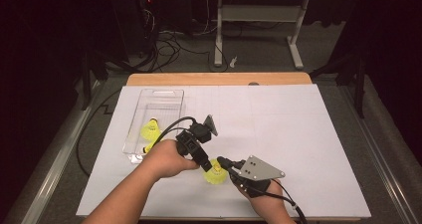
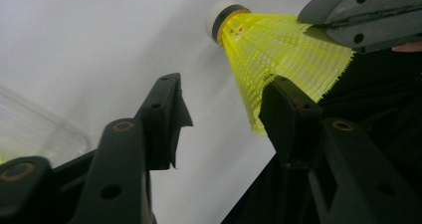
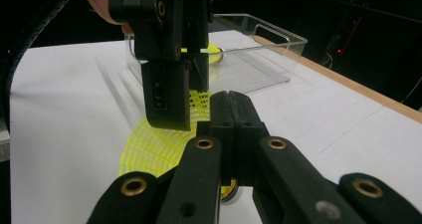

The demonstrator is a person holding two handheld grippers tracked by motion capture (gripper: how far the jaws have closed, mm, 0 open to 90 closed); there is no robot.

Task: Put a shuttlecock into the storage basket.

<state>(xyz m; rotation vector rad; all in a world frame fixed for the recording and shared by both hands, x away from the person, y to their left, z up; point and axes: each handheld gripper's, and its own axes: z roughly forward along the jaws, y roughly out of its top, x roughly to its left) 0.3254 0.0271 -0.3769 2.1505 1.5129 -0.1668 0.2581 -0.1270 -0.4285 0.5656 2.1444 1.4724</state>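
Observation:
A yellow shuttlecock [image 1: 214, 176] with a white cork lies on the white table cover near the front edge. My right gripper [image 1: 222, 162] is shut on the rim of its net skirt [image 2: 278, 50], coming in from the right. My left gripper [image 1: 205, 165] hangs open just above and to the left of it. In the left gripper view one open jaw overlaps the skirt's edge. In the right gripper view the shut jaws [image 3: 228, 97] pinch the skirt [image 3: 154, 144], and the left gripper [image 3: 171, 99] stands close behind.
A clear plastic tray [image 1: 137, 114] sits at the left of the table and holds two more yellow shuttlecocks [image 1: 150, 129]. Its handle end [image 3: 268, 40] points away from me. The wooden table edge [image 1: 219, 78] runs along the back.

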